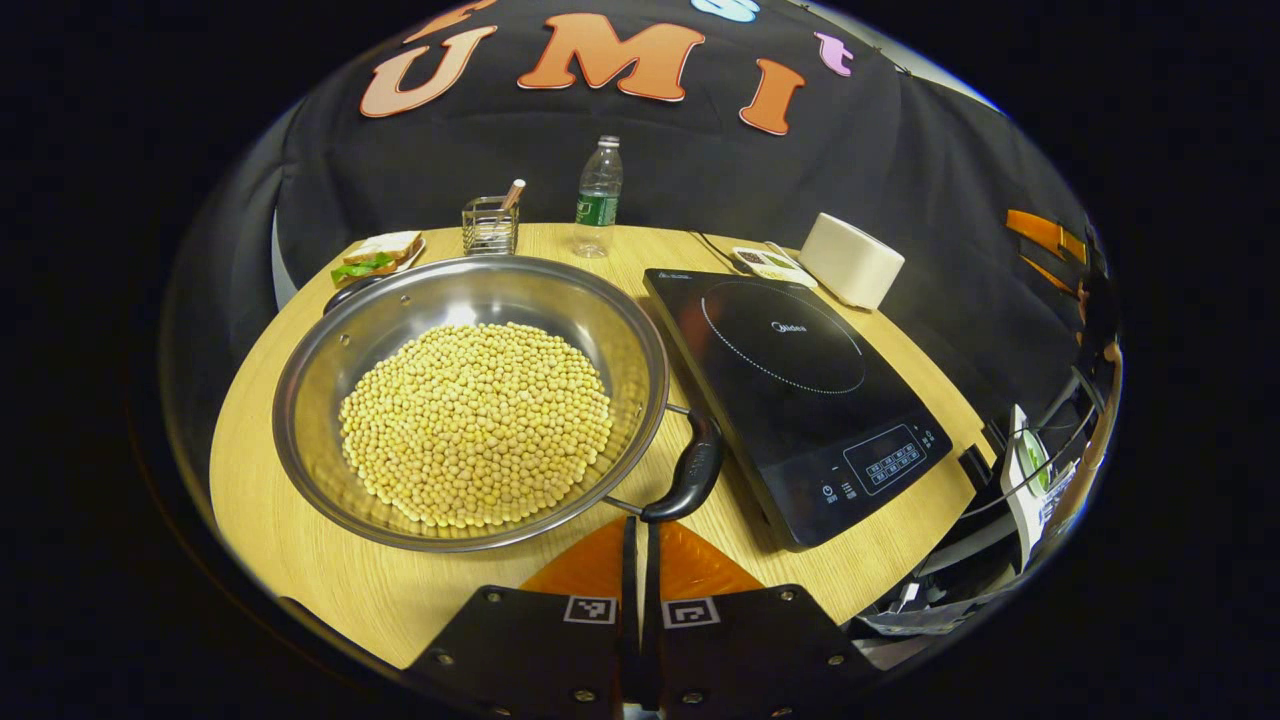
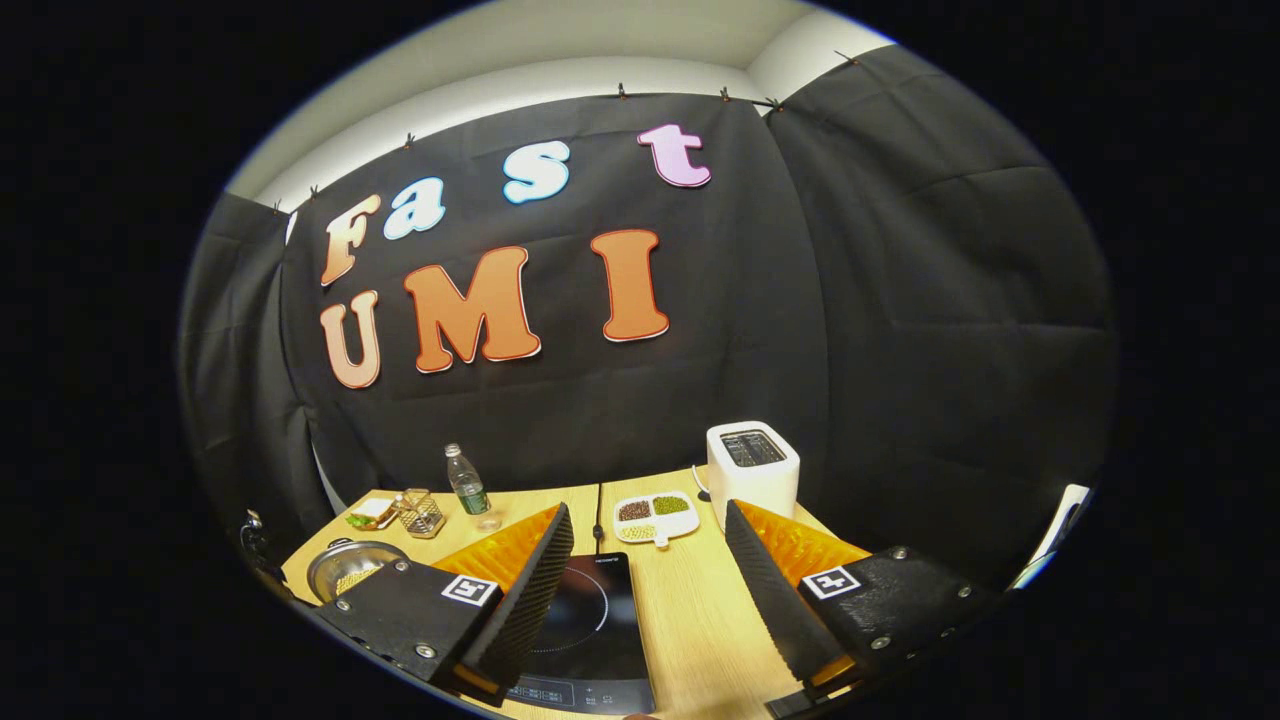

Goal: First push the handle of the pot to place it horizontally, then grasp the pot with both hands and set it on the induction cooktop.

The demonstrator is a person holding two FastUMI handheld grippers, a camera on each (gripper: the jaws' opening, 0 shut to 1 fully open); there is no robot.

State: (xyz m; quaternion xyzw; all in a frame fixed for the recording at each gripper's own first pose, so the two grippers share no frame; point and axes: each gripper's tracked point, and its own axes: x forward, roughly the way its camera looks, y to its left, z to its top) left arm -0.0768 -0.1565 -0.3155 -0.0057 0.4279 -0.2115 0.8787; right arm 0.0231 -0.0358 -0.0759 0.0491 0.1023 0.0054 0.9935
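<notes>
Wooden round table [image 1: 300,540] sat before the black cloth wall. Left gripper [image 1: 640,560] had its fingers together, nothing between them, tips just beside the near end of the pot's black handle [image 1: 690,470]; contact unclear. Handle lay across the pot's right side, next to the cooktop's left edge. Pot [image 1: 470,400], a wide steel pan heaped with yellow beans [image 1: 475,420], rested on the table left of the cooktop [image 1: 800,390], not on it. Cooktop glass carried a brand mark at the ring's centre and another at the back left corner, both too small to read; control panel icons at the front right, unreadable.

Right gripper [image 2: 650,590] was raised above the table, fingers wide apart, holding nothing, cooktop [image 2: 590,620] seen between them.

Farther back: sandwich [image 1: 380,255], wire holder [image 1: 490,225], bottle [image 1: 598,195] with a green label, divided dish [image 2: 655,515] of beans, white toaster [image 2: 752,470].
</notes>
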